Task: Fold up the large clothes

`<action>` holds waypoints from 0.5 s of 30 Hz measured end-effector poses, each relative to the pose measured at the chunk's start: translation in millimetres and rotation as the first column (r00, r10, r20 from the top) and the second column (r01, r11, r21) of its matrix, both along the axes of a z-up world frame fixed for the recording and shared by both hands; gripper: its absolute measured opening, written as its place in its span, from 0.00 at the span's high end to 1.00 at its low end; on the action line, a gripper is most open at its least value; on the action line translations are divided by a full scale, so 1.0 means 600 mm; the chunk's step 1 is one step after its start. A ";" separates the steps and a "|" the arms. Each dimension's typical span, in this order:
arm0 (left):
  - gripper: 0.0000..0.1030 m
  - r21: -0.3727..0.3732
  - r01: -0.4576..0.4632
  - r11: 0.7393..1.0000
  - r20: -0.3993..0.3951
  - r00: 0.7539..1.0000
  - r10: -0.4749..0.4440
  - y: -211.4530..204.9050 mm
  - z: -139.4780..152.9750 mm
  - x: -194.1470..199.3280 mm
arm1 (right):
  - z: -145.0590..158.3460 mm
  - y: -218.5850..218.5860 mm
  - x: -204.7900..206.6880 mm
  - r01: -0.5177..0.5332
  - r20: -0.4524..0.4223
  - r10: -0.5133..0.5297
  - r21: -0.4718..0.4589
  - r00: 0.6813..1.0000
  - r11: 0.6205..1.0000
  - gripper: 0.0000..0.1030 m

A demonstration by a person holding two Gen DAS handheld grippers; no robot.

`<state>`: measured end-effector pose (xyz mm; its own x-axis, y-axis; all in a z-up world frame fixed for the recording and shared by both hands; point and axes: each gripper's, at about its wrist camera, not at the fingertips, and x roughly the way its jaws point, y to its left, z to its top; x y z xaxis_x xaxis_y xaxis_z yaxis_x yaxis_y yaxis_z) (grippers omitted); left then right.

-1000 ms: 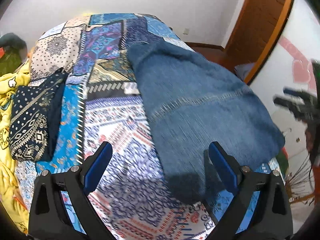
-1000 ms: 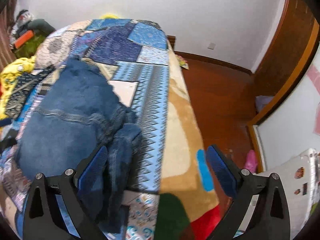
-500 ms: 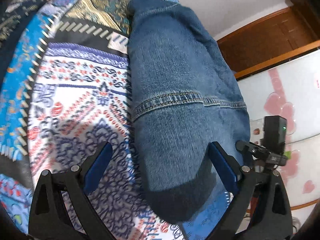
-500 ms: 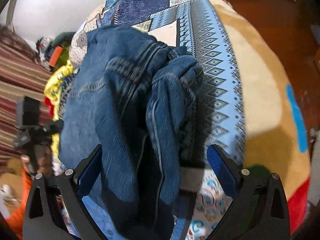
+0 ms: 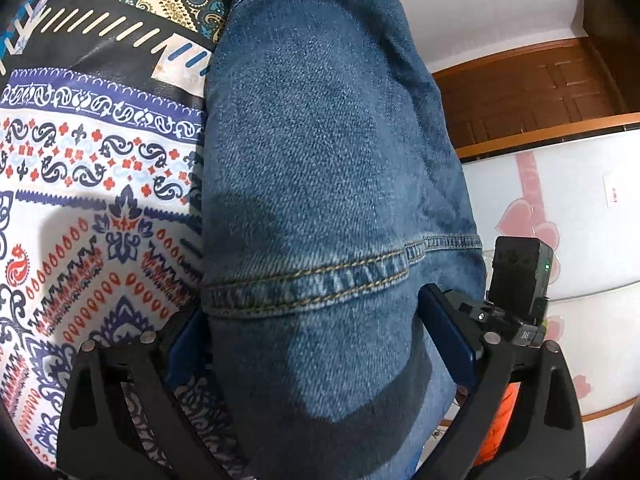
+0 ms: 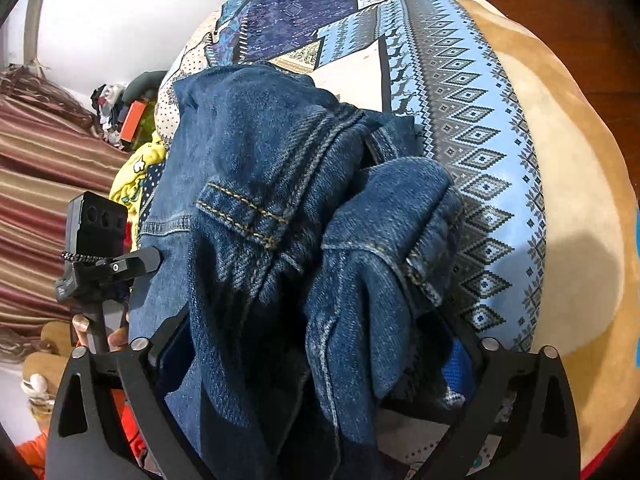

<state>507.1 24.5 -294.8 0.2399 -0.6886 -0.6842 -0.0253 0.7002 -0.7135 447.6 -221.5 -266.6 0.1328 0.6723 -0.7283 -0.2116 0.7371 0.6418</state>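
Item: blue denim jeans (image 5: 320, 160), large, lying lengthwise on the bed's patterned patchwork bedspread (image 5: 88, 184), the landmark for all entries below.

Jeans, position: on top of the bedspread, near its front edge; one stitched seam crosses the cloth between the left gripper's fingers. In the right wrist view the jeans (image 6: 280, 208) are bunched, with a rolled fold on the side toward the tan blanket (image 6: 568, 168) that borders the bedspread (image 6: 460, 100).

Left gripper (image 5: 316, 344): low over the bedspread, jaws spread wide, straddling the denim; blue pads at either side of the cloth, not visibly pressing it.

Right gripper (image 6: 316, 364): low over the bedspread's front edge, jaws wide but closing, bunched denim between them, pads partly hidden behind the cloth; no firm grip seen.

Other: yellow printed cloth (image 6: 138, 172) beyond the jeans, at the bedspread's far side.
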 end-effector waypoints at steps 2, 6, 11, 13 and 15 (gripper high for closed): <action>0.11 0.006 -0.011 1.000 0.010 1.000 0.011 -0.006 0.003 -0.003 | 0.005 0.005 -0.001 -0.009 0.001 0.009 0.001 1.000 1.000 0.22; 0.35 -0.002 -0.030 1.000 0.021 0.999 0.030 0.000 0.017 -0.009 | 0.027 0.022 -0.008 -0.017 0.028 0.017 -0.028 0.999 0.999 0.41; 0.44 0.012 -0.021 1.000 0.087 0.996 0.020 -0.007 0.062 -0.028 | 0.054 0.048 -0.006 -0.029 0.062 0.033 -0.068 0.998 0.997 0.55; 0.45 0.009 -0.017 1.000 0.114 0.993 0.016 -0.006 0.085 -0.037 | 0.069 0.056 -0.009 -0.034 0.074 0.038 -0.061 0.997 0.998 0.57; 0.47 0.017 -0.017 1.000 0.149 0.989 0.014 -0.002 0.111 -0.045 | 0.079 0.059 -0.014 -0.036 0.082 0.040 -0.052 0.996 0.998 0.57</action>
<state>480.4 23.1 -228.3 0.3510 -0.6715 -0.6526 0.0695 0.7137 -0.6970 439.5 -186.0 -218.9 0.1696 0.6404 -0.7491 -0.2910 0.7588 0.5828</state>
